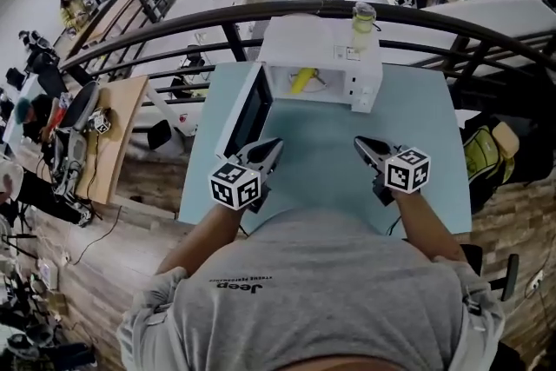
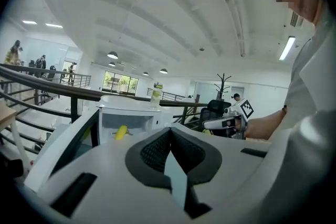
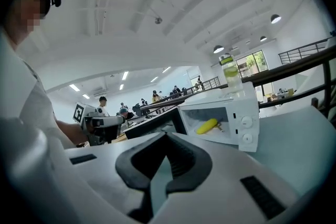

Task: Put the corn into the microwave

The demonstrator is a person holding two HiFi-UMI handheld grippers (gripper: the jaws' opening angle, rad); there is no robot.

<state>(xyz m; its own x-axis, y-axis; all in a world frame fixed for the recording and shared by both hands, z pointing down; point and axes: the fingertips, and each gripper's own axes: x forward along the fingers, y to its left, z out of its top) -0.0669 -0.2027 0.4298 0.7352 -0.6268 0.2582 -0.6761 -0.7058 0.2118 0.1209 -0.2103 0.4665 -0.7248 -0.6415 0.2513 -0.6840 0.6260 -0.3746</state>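
The corn (image 1: 301,80) already lies inside the open microwave (image 1: 365,91), well ahead of both grippers, so we judge the placing done. Our left gripper (image 1: 276,143) and right gripper (image 1: 358,142) hover with jaws pressed together and empty. Next, we would likely swing shut the door (image 1: 248,113), just beside the left gripper.

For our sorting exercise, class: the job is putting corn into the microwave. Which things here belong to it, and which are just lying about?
Job: corn, inside the microwave; its open door; left gripper, right gripper, both shut, empty.
Lying about: drink bottle atop the microwave; green bag beside the table.
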